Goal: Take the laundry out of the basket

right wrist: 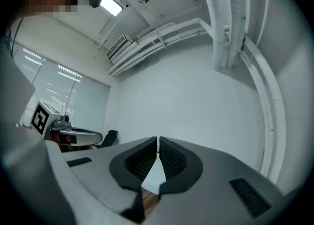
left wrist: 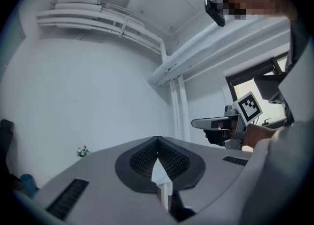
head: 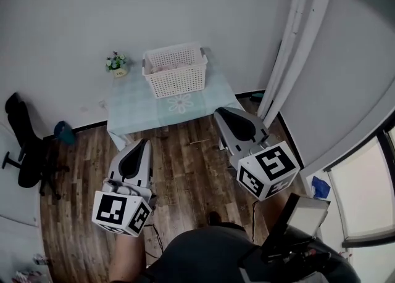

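Observation:
A white laundry basket [head: 175, 69] stands on a low table [head: 133, 106] with a pale green cloth, against the far wall. Pinkish laundry [head: 174, 65] shows faintly inside it. My left gripper [head: 143, 142] is held over the wood floor, well short of the table, jaws shut and empty. My right gripper [head: 221, 112] hovers near the table's front right corner, also shut with nothing in it. In the left gripper view the left gripper [left wrist: 157, 139] points at the wall; in the right gripper view the right gripper [right wrist: 158, 139] has its pads together.
A small flower pot [head: 116, 64] sits on the table's far left corner. A black office chair [head: 26, 146] stands at the left, white pipes [head: 295, 35] and a curtain at the right. A person's body fills the bottom of the head view.

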